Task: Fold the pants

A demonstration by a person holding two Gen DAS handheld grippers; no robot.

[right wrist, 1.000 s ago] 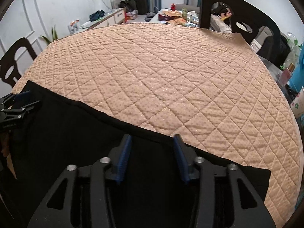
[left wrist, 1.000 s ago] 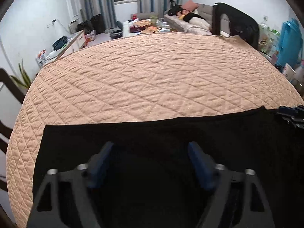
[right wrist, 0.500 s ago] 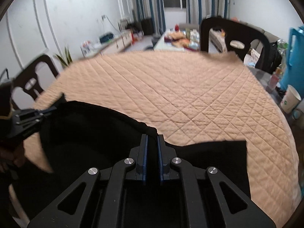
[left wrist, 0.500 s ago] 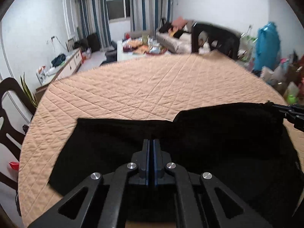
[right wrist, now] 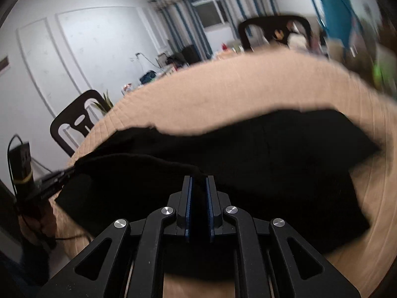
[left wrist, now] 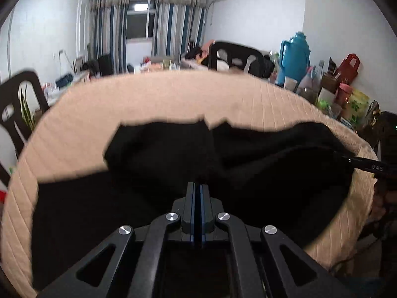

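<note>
While both claws are pinching the black pants (left wrist: 260, 164), left claw (left wrist: 197, 193) and right claw (right wrist: 198, 188) are lifting fabric above the table (left wrist: 173, 94) near its front edge.

Round table under a quilted peach cover (left wrist: 173, 99), black pants (left wrist: 161, 154) partly spread across it.

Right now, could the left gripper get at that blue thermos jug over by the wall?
Probably not: the left gripper is shut on the black pants, and the blue thermos stands beyond the quilted table's far edge.
</note>
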